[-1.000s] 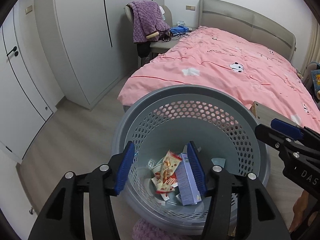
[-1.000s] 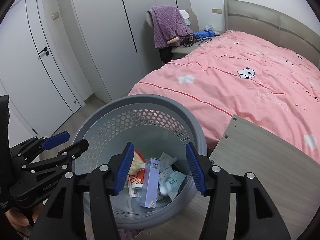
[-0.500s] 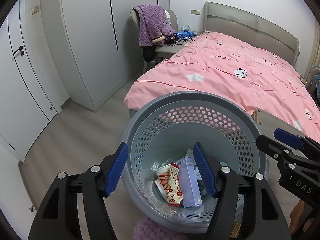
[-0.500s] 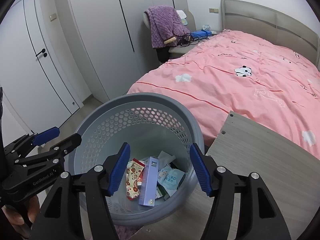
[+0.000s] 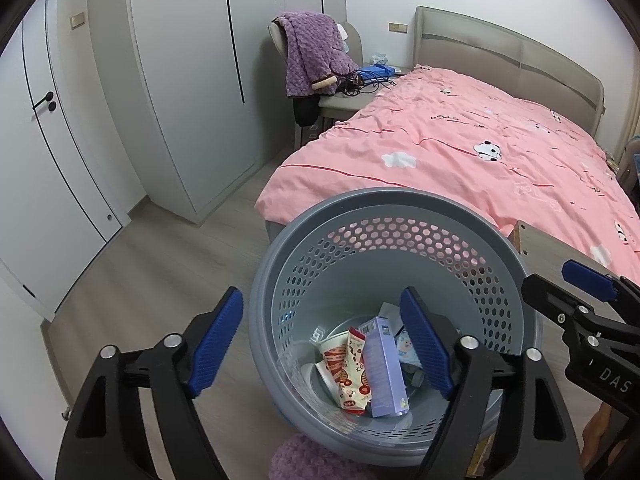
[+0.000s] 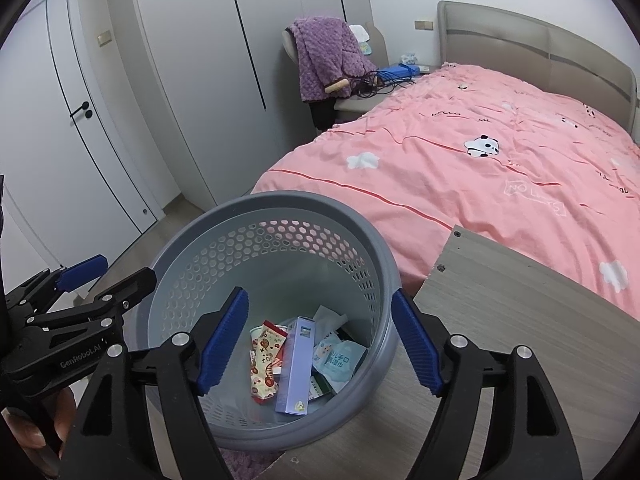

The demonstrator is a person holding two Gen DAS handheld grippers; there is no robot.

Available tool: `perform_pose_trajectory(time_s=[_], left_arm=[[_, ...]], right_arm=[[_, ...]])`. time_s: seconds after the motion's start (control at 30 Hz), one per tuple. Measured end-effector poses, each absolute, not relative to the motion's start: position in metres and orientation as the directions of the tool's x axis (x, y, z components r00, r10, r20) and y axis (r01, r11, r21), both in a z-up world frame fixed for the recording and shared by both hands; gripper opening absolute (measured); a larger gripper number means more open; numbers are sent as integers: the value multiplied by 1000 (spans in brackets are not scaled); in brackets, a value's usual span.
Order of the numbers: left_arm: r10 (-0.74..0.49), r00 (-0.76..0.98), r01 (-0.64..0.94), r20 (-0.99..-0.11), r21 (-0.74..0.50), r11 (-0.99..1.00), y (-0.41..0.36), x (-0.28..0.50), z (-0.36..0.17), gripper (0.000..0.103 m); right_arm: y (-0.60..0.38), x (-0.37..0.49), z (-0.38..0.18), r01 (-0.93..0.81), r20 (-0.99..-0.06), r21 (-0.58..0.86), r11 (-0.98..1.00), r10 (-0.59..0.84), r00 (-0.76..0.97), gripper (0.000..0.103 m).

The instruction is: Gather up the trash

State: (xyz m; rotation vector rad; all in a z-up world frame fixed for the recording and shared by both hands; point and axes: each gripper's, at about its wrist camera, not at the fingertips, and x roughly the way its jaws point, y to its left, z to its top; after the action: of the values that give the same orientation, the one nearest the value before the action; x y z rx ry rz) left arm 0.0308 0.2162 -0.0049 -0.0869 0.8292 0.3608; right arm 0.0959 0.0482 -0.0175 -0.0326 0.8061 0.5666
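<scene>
A grey perforated waste basket [image 6: 276, 216] stands at the foot of a bed with a pink duvet [image 6: 480, 160], just beside a wood-grain board [image 6: 520, 328] on its right. Both grippers hang above the basket, empty, with fingers spread wide. The left gripper [image 5: 322, 344] frames the basket's near-left wall and the trash inside; the right gripper [image 6: 320, 340] straddles the basket's right half, its right finger [image 6: 416, 344] over the rim next to the board. At the bottom of the basket lie a pale purple carton [image 6: 298, 364], leaning lengthwise, a red-and-white snack wrapper [image 6: 264, 364] touching its left side, a light blue wipes packet [image 6: 338, 360] on its right, and a white paper cup [image 5: 332, 354] partly under the wrapper. Further back, a purple fleece blanket [image 5: 312, 52] is draped over a chair [image 5: 354, 36] by white wardrobe doors [image 5: 192, 80], with tangled black cables [image 5: 360, 80] on the bedside surface.
</scene>
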Motion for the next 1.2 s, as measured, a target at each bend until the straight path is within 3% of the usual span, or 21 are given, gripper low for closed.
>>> perform_pose_trajectory(time_s=[0.43,1.2], left_arm=[[290,602,-358,-744,73,931,218,31,-5,82],[286,594,-356,-752,73,931,218,30,-7,82]], right_arm=[[47,93,-17,-484,-687,173,858,457,565,82],[46,93,-16,-485,-688,165,859,452,568,82]])
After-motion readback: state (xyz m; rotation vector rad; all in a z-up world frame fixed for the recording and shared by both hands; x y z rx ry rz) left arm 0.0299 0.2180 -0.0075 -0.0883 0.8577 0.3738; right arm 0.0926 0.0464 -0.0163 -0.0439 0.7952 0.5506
